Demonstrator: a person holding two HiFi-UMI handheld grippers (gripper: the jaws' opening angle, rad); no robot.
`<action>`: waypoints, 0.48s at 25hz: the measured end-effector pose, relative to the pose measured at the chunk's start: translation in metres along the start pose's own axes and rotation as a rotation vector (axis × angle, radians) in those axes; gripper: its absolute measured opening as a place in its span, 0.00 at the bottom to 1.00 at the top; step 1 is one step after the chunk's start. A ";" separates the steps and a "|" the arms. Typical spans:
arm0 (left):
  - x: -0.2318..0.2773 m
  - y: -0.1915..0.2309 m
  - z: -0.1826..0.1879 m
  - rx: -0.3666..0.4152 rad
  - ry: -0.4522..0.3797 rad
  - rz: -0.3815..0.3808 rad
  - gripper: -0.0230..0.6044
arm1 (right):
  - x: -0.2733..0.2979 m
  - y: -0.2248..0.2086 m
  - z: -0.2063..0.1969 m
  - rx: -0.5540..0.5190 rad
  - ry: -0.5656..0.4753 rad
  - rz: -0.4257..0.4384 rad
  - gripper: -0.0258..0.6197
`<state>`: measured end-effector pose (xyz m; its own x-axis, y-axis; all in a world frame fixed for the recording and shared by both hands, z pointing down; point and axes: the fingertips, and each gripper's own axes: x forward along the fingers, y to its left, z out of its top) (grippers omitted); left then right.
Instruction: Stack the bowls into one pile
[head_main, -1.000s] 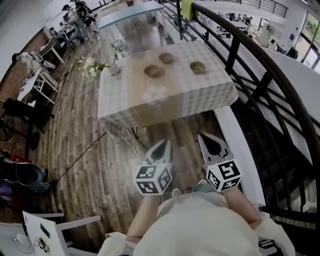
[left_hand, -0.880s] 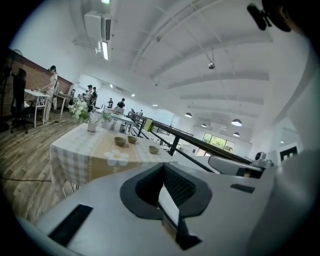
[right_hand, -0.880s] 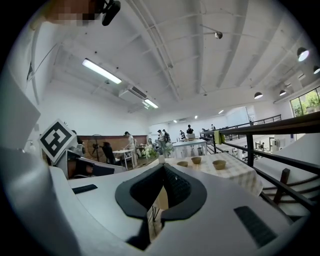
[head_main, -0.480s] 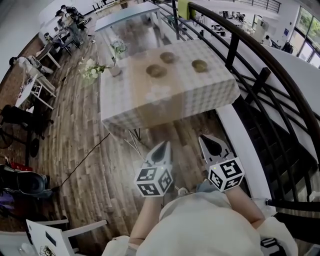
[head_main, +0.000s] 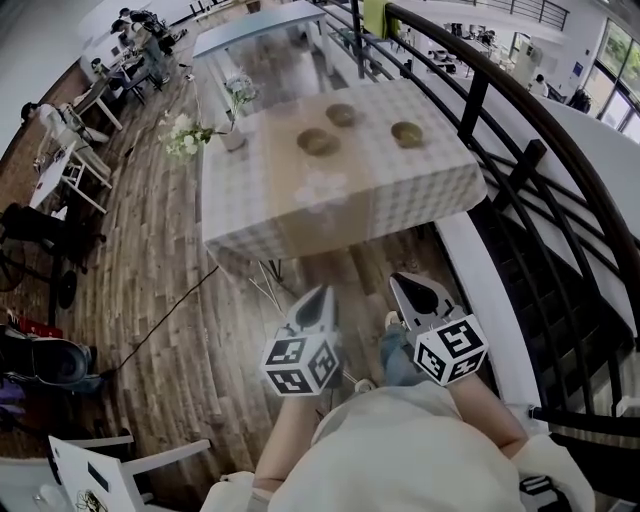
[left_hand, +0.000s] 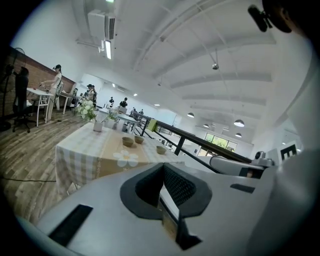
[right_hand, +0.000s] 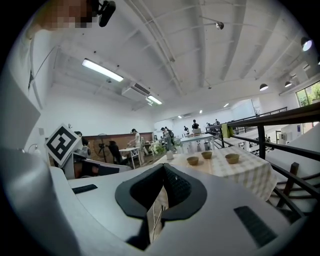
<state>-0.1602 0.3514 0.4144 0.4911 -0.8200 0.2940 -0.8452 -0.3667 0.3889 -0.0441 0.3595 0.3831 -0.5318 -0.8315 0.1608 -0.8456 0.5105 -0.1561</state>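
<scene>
The room was an open loft with a plank floor (head_main: 160, 280), a dark railing (head_main: 500, 110) along the right and people at desks far off. Ahead of us stood the bench (head_main: 400, 195) under a checked cloth, with a vase of flowers (head_main: 230, 135) near its left edge. The 3 bowls lay on the cloth, each apart from the others: the middle bowl (head_main: 318, 142), the far bowl (head_main: 341, 114) and the right bowl (head_main: 406, 133). None sat inside another, so we judged the stacking not begun, with all of it left to do. We held the left gripper (head_main: 322, 294) and the right gripper (head_main: 400, 284) low over the floor, well short of the bench's near edge. In each gripper view the 2 jaws met at the tips with nothing between them, so both were clenched and empty. As we read it, the work left was to reach the bench, part the jaws, set 1 bowl into another, then add the 3rd.
</scene>
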 end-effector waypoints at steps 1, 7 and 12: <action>0.003 0.002 0.002 -0.002 -0.004 0.003 0.04 | 0.004 -0.002 0.000 -0.002 0.001 0.008 0.04; 0.037 0.016 0.017 -0.016 -0.020 0.034 0.04 | 0.042 -0.027 0.008 -0.029 0.012 0.045 0.04; 0.082 0.024 0.042 -0.034 -0.039 0.044 0.04 | 0.082 -0.067 0.030 -0.040 -0.004 0.061 0.04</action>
<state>-0.1487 0.2569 0.4113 0.4445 -0.8519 0.2770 -0.8578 -0.3157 0.4056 -0.0299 0.2509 0.3778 -0.5824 -0.7994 0.1479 -0.8127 0.5687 -0.1265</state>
